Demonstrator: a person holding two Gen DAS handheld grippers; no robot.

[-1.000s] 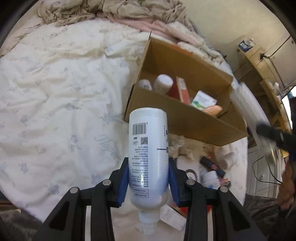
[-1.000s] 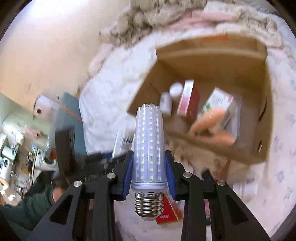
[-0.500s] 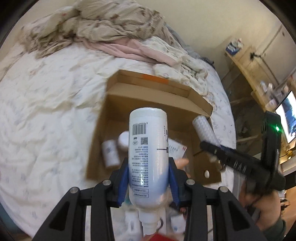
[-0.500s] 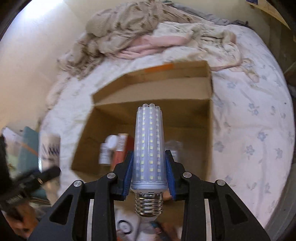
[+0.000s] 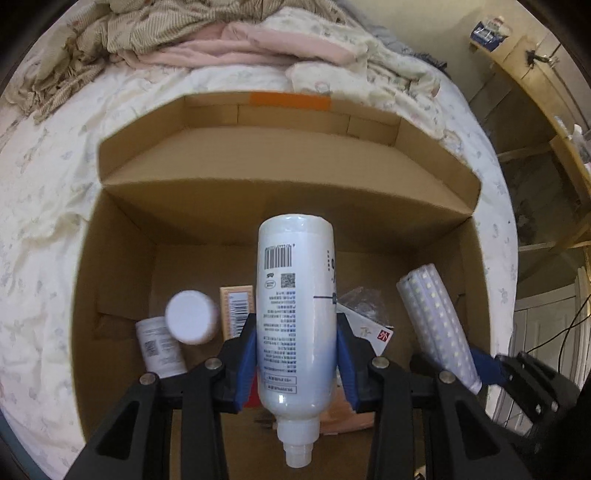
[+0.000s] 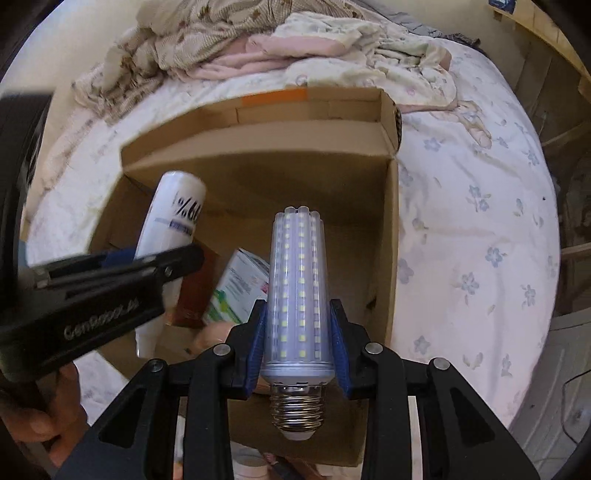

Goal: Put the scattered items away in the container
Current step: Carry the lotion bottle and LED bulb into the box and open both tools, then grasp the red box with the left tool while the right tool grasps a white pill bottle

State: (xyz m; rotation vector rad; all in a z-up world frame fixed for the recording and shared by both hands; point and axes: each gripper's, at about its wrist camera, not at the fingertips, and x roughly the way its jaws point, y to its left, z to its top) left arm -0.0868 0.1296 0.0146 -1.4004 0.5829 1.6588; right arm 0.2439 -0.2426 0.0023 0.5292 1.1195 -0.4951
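A bed (image 5: 44,236) with a pale flower-print cover carries an open cardboard box (image 5: 280,177), and rumpled beige and pink bedding (image 5: 229,33) is heaped along its far edge below a plain cream wall. The left wrist view takes in wooden shelving (image 5: 546,96) to the right of the bed and looks straight down into the box, where a white-capped jar (image 5: 190,317), a small labelled bottle (image 5: 160,349) just beside it and a tan barcoded carton (image 5: 236,310) lie on the bottom. The right wrist view instead shows a green-and-white carton (image 6: 240,288) in the box, the broad bare cover on the right, and a person's hand (image 6: 44,413) at the lower left. The left hand-held gripper (image 5: 295,358) is clamped on a white bottle (image 5: 295,314), nozzle toward the camera, above the box interior. The right hand-held gripper (image 6: 298,350) pinches an LED corn bulb (image 6: 297,291), screw base toward the camera, above the box's right side.
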